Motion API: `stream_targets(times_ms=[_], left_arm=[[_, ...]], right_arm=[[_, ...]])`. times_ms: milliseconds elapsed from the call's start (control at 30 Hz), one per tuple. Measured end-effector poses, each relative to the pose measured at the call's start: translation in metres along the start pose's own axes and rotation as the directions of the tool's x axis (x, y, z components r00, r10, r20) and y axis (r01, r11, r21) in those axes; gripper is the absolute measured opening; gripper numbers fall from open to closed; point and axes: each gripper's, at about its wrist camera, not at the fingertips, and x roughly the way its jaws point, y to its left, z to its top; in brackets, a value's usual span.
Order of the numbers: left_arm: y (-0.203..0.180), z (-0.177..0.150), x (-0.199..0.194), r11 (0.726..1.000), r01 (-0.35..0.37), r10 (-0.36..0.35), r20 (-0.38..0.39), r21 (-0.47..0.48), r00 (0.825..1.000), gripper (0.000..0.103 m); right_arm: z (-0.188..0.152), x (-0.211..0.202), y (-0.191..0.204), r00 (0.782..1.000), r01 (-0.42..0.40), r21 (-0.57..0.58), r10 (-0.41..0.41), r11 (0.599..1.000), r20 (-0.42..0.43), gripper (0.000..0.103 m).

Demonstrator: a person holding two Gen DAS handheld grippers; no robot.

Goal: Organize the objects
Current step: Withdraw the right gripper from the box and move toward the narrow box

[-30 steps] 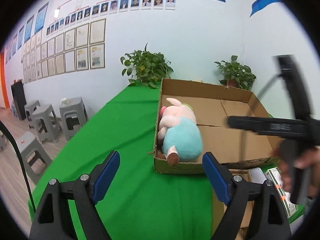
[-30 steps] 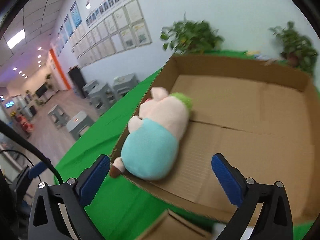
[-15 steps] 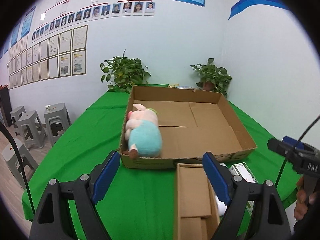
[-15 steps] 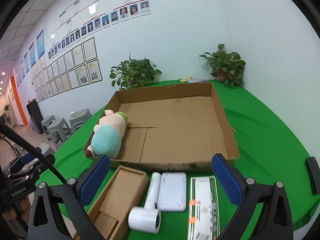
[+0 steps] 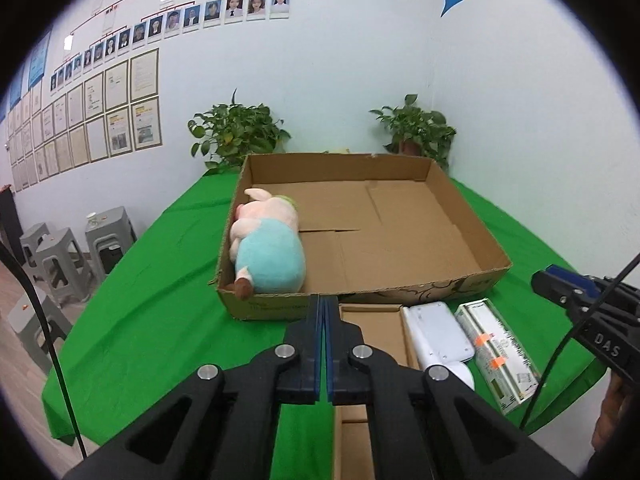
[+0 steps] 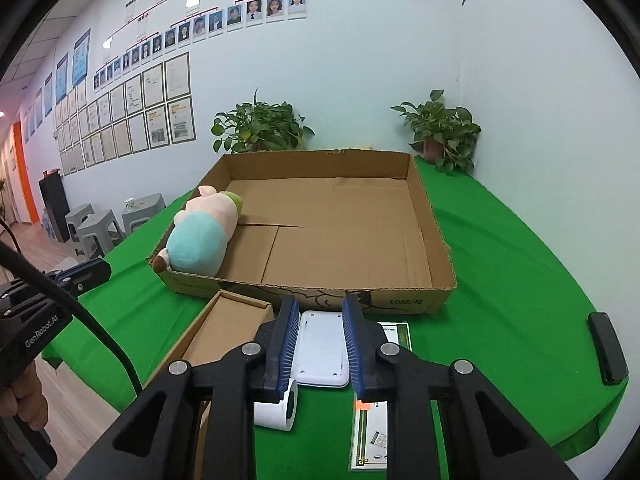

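A pink plush pig in a teal shirt [image 5: 268,252] [image 6: 200,236] lies in the left near corner of a big open cardboard box [image 5: 496,248] [image 6: 436,236]. In front of the box lie a small open carton [image 5: 372,332] [image 6: 228,328], a flat white device [image 5: 436,332] [image 6: 320,344], a white roll [image 6: 280,408] and a long green-and-white packet [image 5: 496,356] [image 6: 372,432]. My left gripper [image 5: 322,300] is shut and empty, above the carton's left edge. My right gripper [image 6: 320,308] hovers over the white device, its jaws closing with a narrow gap and nothing between them.
A green cloth covers the table [image 6: 500,264], and its near edge drops off close below both grippers. A black bar [image 6: 606,354] lies at the right edge. Two potted plants [image 5: 236,136] [image 5: 416,128] stand behind the box. Grey stools [image 5: 60,256] stand on the floor at left.
Both grippers' jaws have closed in, the left fully and the right to a narrow gap. Both views pulled back from the big box; the right one swung from the plush to the near items.
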Motion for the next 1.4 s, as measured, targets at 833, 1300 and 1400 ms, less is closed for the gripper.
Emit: stream_targets(times_ms=[833,1300,1400], left_arm=[[-0.005,-0.005,0.056,0.994,0.088,-0.093,-0.071,-0.059,0.993,0.103],[-0.008,-0.012,0.072,0.996,0.070,-0.077,-0.124,-0.057,0.989,0.103],[-0.005,-0.013,0.073,0.995,0.075,-0.083,-0.130,-0.065,0.988,0.103]], right_arm=[[-0.024,0.074,-0.009,0.996,-0.036,0.021,0.038,0.999,-0.082,0.102],[-0.029,0.102,0.010,0.990,-0.066,0.023,0.068,0.998,-0.126,0.102],[-0.029,0.105,0.013,0.989,-0.068,0.031,0.072,0.997,-0.132,0.102]])
